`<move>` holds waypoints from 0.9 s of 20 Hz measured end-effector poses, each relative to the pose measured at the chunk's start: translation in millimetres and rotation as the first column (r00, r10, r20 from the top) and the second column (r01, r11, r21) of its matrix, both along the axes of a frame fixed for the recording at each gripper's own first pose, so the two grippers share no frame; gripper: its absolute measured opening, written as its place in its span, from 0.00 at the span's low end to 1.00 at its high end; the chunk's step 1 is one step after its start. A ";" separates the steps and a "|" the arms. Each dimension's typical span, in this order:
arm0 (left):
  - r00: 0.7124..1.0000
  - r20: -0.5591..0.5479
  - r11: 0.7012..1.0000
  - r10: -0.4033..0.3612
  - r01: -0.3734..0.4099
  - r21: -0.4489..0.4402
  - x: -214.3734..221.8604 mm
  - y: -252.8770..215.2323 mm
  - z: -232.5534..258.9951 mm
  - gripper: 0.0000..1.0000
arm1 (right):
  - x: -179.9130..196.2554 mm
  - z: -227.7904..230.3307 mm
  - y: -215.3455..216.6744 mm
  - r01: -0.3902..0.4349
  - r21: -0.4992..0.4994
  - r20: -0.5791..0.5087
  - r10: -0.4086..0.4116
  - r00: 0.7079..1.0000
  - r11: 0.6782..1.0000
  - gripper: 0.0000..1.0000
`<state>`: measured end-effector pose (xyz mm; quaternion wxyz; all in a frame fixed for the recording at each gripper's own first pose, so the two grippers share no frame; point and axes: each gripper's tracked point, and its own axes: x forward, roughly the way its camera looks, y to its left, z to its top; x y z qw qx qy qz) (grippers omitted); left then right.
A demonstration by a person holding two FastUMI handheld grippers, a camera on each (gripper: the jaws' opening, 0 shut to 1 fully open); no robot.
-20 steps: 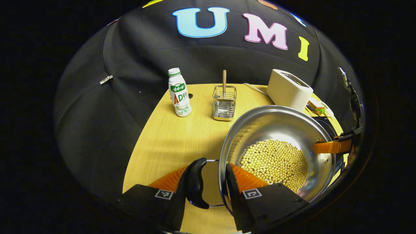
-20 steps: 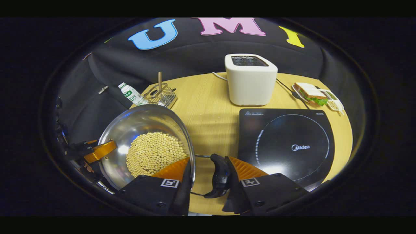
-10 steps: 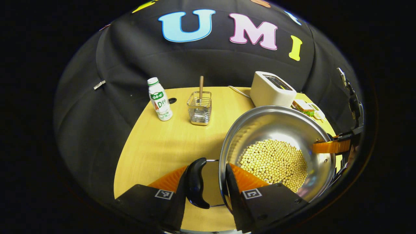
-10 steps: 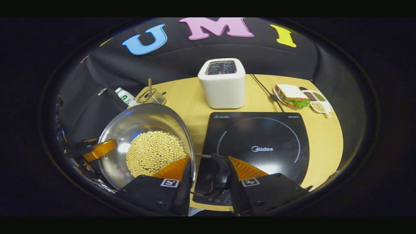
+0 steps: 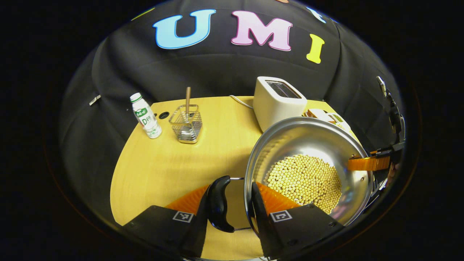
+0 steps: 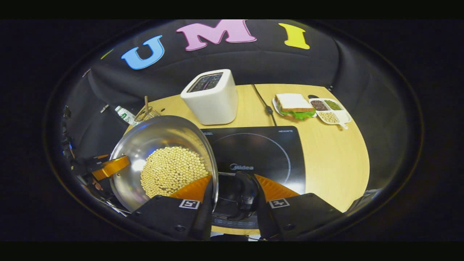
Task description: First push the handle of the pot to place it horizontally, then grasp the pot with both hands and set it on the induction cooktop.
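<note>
A steel pot point(image 5: 308, 141) with soybeans point(image 5: 304, 181) in it is held up between both grippers. My left gripper point(image 5: 232, 188) is shut on its black left handle point(image 5: 217, 204), one finger outside the handle and one inside the rim. In the right gripper view the pot point(image 6: 152, 141) is at the left, and my right gripper point(image 6: 232, 183) is shut on the other black handle point(image 6: 245, 195) and the rim. The black induction cooktop point(image 6: 264, 148) lies right under that handle and behind the pot. Each gripper also shows across the pot: the right gripper point(image 5: 373, 163) and the left gripper point(image 6: 107, 168).
On the wooden table point(image 5: 163, 170) stand a white toaster point(image 6: 212, 96), a drink bottle point(image 5: 145, 116) and a wire basket point(image 5: 185, 123) holding a stick. A sandwich plate point(image 6: 293, 107), a divided dish point(image 6: 330, 110) and a black cable point(image 6: 264, 105) lie behind and right of the cooktop.
Both grippers have carried the pot to the right. The cooktop, earlier well to the right of the pot, now lies under its right handle. Both grips are unchanged.
</note>
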<state>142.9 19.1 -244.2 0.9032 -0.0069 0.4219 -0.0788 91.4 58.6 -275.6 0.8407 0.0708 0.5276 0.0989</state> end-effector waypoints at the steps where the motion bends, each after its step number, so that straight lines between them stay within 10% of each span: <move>1: 1.000 0.000 1.000 -0.009 0.009 0.000 3.8 -10.3 -1.0 0.62 | 0.0 -1.6 -8.9 0.005 -0.002 -0.003 -0.005 1.000 1.000 0.53; 18: 0.998 -0.018 0.998 -0.056 0.056 -0.017 39.8 -100.5 -26.2 0.62 | 29.0 -37.0 -95.3 0.051 -0.022 -0.028 -0.051 0.998 0.998 0.54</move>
